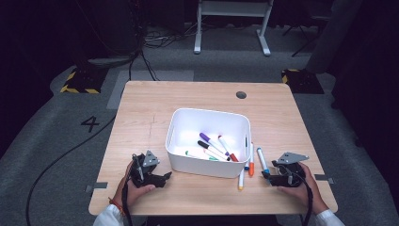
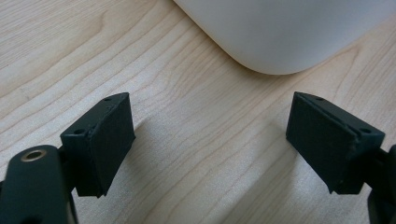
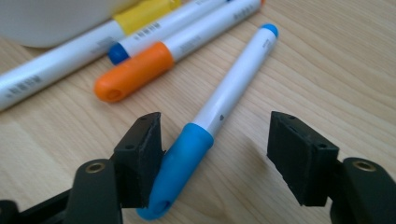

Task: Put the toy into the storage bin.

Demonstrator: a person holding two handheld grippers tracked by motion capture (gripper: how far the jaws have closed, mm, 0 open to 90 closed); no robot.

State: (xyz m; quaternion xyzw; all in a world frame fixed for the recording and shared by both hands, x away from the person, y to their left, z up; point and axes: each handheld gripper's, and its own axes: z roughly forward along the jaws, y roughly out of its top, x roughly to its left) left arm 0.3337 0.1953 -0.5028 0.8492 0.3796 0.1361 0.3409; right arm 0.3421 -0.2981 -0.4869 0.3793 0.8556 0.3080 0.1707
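High view: white bin point(image 1: 207, 162) mid-table, markers inside; three more on table point(image 1: 141, 108) right of bin. Right gripper point(image 1: 272, 175) at blue marker point(image 1: 261, 160).

Left gripper view: left gripper point(image 2: 210, 140) wide open, empty, facing bin corner.

Right gripper view: jaws partly open astride blue cap, left pad touching, no clamp. Advise centring before closing.

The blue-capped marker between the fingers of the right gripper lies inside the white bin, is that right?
Not quite. The blue-capped marker between the fingers of the right gripper lies on the wooden table, outside the white bin; the right gripper view shows it.
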